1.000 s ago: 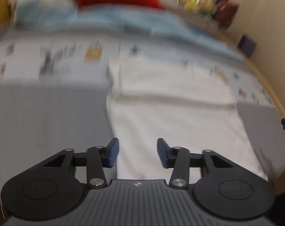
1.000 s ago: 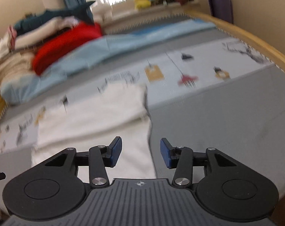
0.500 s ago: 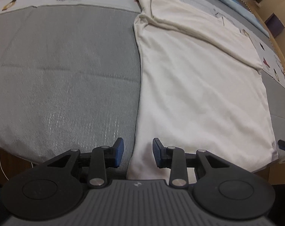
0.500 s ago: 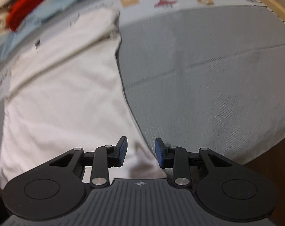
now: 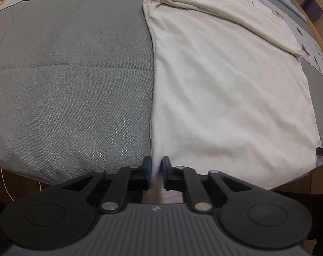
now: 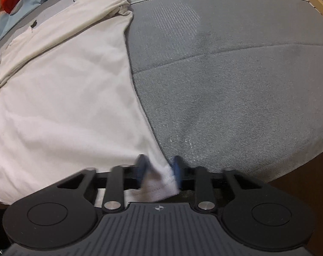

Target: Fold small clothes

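Left wrist view showed a white shirt point(image 5: 225, 89) lying flat on a grey bed cover point(image 5: 71, 81), its long axis running away from the camera, from the hem at the near edge of the bed up to a folded-over band of cloth at the far end. The left gripper point(image 5: 156, 171) sat at the near left corner of the shirt, its blue pads nearly together with the hem corner pinched between them. Off to the right, at the shirt's other near corner, a small dark tip just showed at the frame edge.

From the right wrist view, the same shirt point(image 6: 61, 98) spread away to the left and ahead, its right side seam slanting toward the camera. The right gripper point(image 6: 159, 169) stood at the near right corner, jaws narrowed around the bunched hem corner; the pads were blurred, so a firm grip could not be confirmed.

Each claw was nearest its own hem corner, so the likely fold ran forward along the long axis.
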Demonstrator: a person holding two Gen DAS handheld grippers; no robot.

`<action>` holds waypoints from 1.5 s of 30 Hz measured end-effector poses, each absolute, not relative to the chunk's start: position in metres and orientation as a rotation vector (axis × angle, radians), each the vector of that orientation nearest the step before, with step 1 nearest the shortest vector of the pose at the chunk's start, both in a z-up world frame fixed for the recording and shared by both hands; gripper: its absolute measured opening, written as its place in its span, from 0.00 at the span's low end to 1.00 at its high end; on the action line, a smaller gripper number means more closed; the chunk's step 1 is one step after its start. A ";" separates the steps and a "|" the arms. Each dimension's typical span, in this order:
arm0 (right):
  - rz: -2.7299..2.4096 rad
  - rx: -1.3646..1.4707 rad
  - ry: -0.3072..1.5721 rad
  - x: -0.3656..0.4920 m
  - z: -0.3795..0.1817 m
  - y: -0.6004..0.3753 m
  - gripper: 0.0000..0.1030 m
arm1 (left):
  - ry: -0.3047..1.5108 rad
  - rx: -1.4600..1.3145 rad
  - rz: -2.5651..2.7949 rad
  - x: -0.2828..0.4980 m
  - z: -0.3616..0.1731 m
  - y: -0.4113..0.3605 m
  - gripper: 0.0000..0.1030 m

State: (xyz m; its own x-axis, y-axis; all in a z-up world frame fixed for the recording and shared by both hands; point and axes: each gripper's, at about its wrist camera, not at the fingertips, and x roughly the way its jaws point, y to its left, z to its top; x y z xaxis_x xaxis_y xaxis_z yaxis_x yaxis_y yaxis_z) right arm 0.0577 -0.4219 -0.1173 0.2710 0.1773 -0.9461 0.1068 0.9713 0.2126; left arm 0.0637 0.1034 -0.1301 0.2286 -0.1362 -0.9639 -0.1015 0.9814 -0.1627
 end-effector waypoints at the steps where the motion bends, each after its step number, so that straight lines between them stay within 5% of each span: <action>1: 0.069 0.263 1.301 0.057 -0.116 -0.421 0.06 | 1.338 -0.209 -0.026 0.062 -0.129 0.105 0.10; 45: 0.060 0.207 1.302 0.061 -0.116 -0.411 0.06 | 1.360 -0.171 -0.047 0.065 -0.139 0.101 0.10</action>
State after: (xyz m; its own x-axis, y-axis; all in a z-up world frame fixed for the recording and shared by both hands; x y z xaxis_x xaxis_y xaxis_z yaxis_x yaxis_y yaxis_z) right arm 0.0608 -0.4107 -0.1161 0.2665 0.1600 -0.9504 0.0725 0.9800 0.1853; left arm 0.0648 0.1006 -0.1386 0.2106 -0.1329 -0.9685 -0.0658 0.9865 -0.1497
